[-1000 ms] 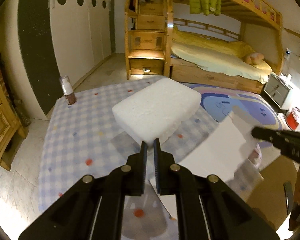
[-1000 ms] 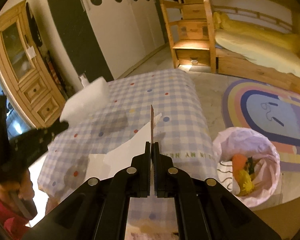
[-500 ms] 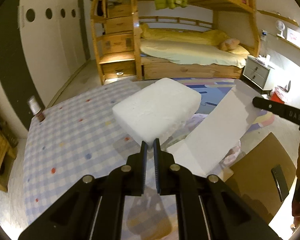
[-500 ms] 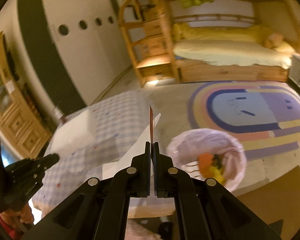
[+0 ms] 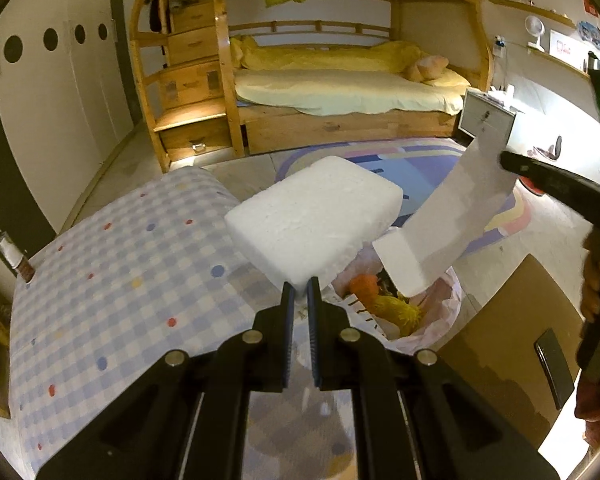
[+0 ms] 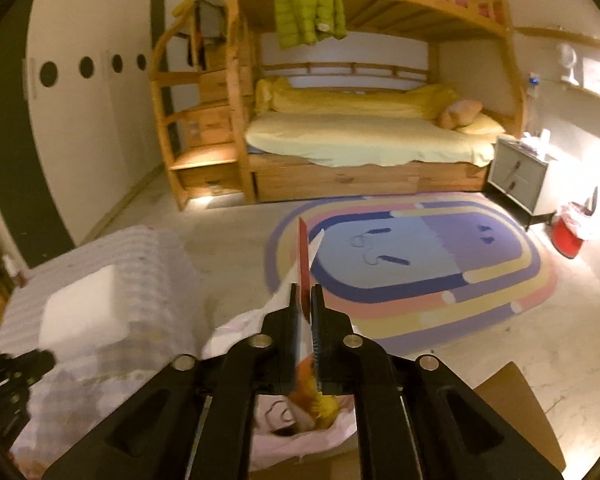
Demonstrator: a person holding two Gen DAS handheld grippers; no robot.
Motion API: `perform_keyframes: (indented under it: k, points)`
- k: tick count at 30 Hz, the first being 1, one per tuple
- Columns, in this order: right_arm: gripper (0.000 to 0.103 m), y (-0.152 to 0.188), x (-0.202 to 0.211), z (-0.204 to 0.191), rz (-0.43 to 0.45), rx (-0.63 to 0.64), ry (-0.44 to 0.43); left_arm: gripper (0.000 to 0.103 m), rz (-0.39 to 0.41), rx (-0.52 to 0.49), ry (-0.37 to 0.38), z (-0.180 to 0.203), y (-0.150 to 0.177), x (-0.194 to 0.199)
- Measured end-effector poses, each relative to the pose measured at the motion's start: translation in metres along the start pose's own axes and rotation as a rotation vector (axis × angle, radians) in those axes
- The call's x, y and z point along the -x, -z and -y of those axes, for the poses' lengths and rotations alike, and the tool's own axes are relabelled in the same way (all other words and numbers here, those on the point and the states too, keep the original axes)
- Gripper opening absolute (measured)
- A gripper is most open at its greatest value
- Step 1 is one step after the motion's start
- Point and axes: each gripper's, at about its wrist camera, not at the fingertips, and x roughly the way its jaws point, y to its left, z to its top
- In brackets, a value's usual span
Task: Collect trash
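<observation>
- Styrofoam, a white block, is pinched by its near corner in the left hand-held gripper, whose jaws are nearly closed on it; left wrist view puts it over the edge of the checked-cloth bench, partly hiding the bin.
- Same view: a white paper sheet hangs from the right hand-held gripper above the pink-lined trash bin, which holds orange and yellow scraps. A small bottle stands at the bench's far left corner; brown cardboard lies on the floor beside the bin.
- Right wrist view: the sheet appears edge-on between the right hand-held gripper's opening jaws, the bin directly beneath.
- Only this view shows a red bucket by the grey nightstand.
- Printing on the cloth's overhang is too blurred to read.
</observation>
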Motion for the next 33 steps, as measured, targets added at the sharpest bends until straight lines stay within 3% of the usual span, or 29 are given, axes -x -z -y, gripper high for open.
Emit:
perform_keyframes:
  k: [2,11,18,19,20,21,23,27,33]
  points:
    - [0.04,0.001,-0.012,0.004,-0.017,-0.01,-0.001,0.005,-0.011,-0.008,0.003,0.003,-0.002,-0.007]
    - [0.041,0.017,-0.019,0.032,-0.089,-0.084,-0.092,0.005,-0.055,-0.054,0.034,0.028,-0.01,-0.038]
    - [0.042,0.015,-0.007,0.049,-0.088,-0.172,-0.105,0.009,-0.069,-0.114,0.077,0.064,-0.027,-0.064]
    - [0.043,0.015,-0.005,0.05,-0.086,-0.177,-0.102,0.011,-0.067,-0.117,0.08,0.068,-0.03,-0.066]
    - [0.045,0.014,-0.002,0.055,-0.079,-0.185,-0.098,0.021,-0.065,-0.119,0.082,0.071,-0.032,-0.067]
    - [0.046,0.013,-0.003,0.055,-0.078,-0.187,-0.095,0.04,-0.061,-0.122,0.092,0.073,-0.034,-0.067]
    - [0.052,0.014,-0.001,0.056,-0.076,-0.186,-0.085,0.052,-0.044,-0.118,0.102,0.073,-0.032,-0.062]
    - [0.057,0.018,0.001,0.049,-0.092,-0.16,-0.078,0.055,-0.056,-0.107,0.078,0.062,-0.024,-0.051]
    - [0.064,0.023,0.015,0.027,-0.112,-0.111,-0.133,0.059,-0.059,-0.029,0.004,0.028,-0.006,-0.019]
